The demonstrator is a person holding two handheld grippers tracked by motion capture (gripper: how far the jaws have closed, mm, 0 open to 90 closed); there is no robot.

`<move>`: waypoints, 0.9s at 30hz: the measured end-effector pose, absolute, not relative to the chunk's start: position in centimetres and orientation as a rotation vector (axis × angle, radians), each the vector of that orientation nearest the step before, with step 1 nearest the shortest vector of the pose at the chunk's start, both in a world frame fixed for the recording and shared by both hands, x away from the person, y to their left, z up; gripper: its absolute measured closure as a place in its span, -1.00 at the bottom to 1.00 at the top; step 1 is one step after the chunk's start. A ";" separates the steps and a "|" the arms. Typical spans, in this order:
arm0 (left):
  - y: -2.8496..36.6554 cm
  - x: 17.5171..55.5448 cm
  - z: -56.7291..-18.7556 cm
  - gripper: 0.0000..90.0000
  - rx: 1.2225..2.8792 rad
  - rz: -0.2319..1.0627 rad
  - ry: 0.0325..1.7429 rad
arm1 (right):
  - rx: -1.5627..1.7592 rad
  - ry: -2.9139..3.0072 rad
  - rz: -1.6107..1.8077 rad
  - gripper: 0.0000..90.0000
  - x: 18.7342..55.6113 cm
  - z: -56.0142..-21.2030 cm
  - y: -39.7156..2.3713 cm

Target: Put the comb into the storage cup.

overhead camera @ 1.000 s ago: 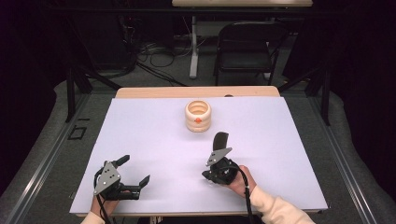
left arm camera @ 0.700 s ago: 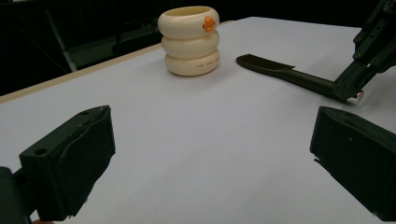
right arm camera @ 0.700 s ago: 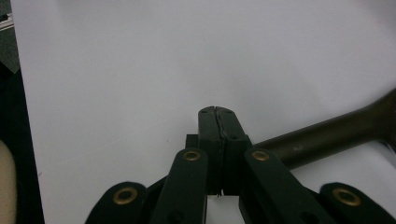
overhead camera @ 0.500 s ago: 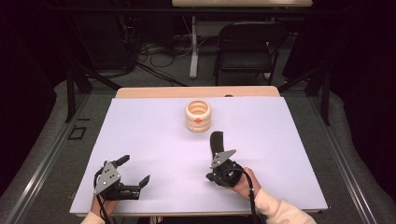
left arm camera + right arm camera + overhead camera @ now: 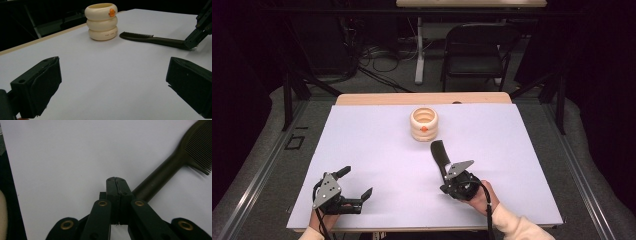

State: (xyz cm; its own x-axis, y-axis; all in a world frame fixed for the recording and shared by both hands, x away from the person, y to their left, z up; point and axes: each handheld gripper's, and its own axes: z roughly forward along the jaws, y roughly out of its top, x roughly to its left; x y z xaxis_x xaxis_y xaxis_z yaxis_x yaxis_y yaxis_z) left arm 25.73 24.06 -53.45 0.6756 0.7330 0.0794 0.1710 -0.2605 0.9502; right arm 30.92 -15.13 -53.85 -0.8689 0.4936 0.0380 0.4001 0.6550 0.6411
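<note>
High view: right tongs (image 5: pixel 446 172), clamped on comb (image 5: pixel 440 155) handle, had swung comb tip farther toward cream ring holder (image 5: pixel 424 124); left tongs (image 5: pixel 357 185) stayed wide, empty, near-left on worktop (image 5: pixel 377 150).

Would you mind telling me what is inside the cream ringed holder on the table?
From above, the cream ringed holder shows an open top and a bare upper inner wall, with nothing sticking out. Its bottom is hidden by the rim. The black comb lies outside on the white sheet.
</note>
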 end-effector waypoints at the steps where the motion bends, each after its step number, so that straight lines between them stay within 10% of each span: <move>1: 24.1 25.7 -53.5 -0.99 1.787 0.636 0.723 | 0.746 2.726 1.003 1.00 30.9 -53.8 -15.3; 27: 24.0 25.7 -53.5 -0.99 1.790 0.638 0.723 | 0.861 2.627 0.951 1.00 31.9 -53.6 -18.6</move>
State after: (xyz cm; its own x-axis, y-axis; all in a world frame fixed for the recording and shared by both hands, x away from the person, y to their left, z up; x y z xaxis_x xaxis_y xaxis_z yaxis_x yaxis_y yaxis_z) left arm 25.74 24.04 -53.45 0.6746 0.7337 0.0809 0.1721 -0.2630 0.9493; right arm 31.88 -18.64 -53.55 -0.8051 0.5931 -0.0048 0.4525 0.6195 0.6414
